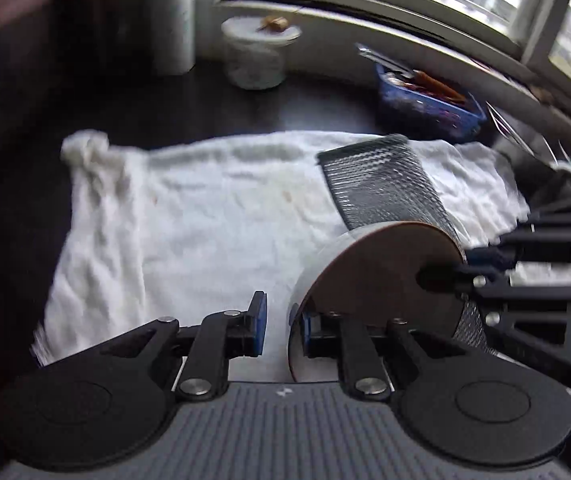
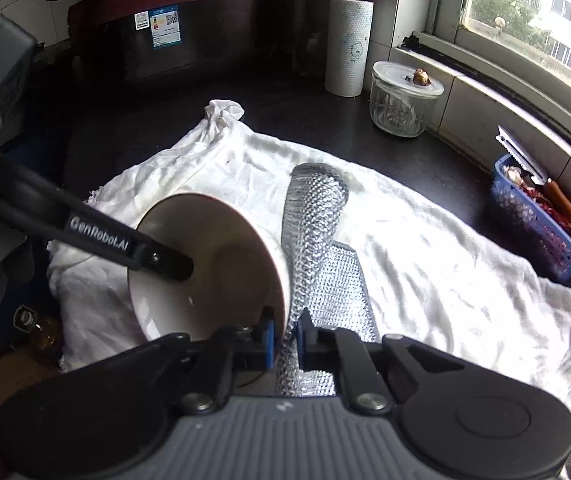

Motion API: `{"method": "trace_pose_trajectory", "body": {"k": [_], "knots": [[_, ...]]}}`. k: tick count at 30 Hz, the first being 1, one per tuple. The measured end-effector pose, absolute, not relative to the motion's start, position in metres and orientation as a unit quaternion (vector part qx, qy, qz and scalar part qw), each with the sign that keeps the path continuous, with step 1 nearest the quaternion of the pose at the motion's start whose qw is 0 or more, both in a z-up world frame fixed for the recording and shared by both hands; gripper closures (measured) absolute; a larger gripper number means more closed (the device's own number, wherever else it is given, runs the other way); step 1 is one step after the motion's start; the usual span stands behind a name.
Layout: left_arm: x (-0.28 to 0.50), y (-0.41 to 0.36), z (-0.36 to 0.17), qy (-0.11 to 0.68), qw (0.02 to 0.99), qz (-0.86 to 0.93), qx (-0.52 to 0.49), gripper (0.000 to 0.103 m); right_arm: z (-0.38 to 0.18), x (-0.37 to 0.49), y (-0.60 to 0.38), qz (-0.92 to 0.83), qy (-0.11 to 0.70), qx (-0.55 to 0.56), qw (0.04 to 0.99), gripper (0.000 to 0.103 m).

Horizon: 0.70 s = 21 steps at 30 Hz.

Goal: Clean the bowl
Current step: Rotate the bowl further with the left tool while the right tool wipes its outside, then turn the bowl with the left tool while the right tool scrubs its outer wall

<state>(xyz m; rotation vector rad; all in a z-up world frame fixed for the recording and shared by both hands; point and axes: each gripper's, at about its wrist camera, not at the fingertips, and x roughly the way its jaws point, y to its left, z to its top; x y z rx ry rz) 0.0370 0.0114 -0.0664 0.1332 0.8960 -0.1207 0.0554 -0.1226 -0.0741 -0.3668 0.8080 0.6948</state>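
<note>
White glazed ceramic bowl with a brown rim [image 2: 209, 264] is tipped on its side, held up over the crumpled white towel [image 2: 425, 264] spread on the dark bench [image 2: 133, 136]; whether its lower edge touches the towel can't be told.

Left hand-held gripper [image 1: 281, 326]: jaws narrow, but in its own view one pad sits at the bowl wall and the other stands clear over the towel, so it doesn't look clamped. In the right wrist view one of its fingers [image 2: 165, 258] reaches into the bowl's mouth. Reads as propping from inside, not a pinch.

Right hand-held gripper [image 2: 287, 340]: nearly closed, pinching a silver metal-mesh scouring cloth [image 2: 313, 216]. The strip stands up from the pads and drapes against the bowl's outer wall and rim.

Handling, as judgement:
- Bowl: rigid, fairly heavy for a two-finger hold, smooth glaze likely slippery, more so if wet. Chips or breaks if dropped; the towel gives some cushion.
- Best hold: pinch across the rim wall, one pad inside and one outside, well seated. A finger only resting inside lets it roll.
- Mesh cloth: light, floppy, folds under push. Grip it short, close to the working end, for scrubbing pressure.
</note>
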Motion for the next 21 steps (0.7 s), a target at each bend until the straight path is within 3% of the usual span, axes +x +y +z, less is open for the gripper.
{"method": "trace_pose_trajectory", "body": {"k": [2,5,11,21], "knots": [[0.033,-0.007,-0.064,0.401,0.901,-0.071,0.147,0.088,-0.068,0.057,-0.121,0.325,0.373,-0.194,0.847,0.095],[0.036,-0.007,-0.063,0.403,0.903,-0.081,0.129,0.089,-0.060,0.059,-0.120,0.324,0.362,-0.215,0.847,0.095],[0.052,0.061,-0.080,0.467,0.860,-0.051,-0.199,0.087,-0.065,0.064,-0.124,0.337,0.385,-0.179,0.840,0.092],[0.037,0.112,-0.124,0.473,0.753,0.021,-0.457,0.084,-0.077,0.055,-0.117,0.345,0.400,-0.168,0.833,0.084]]}}
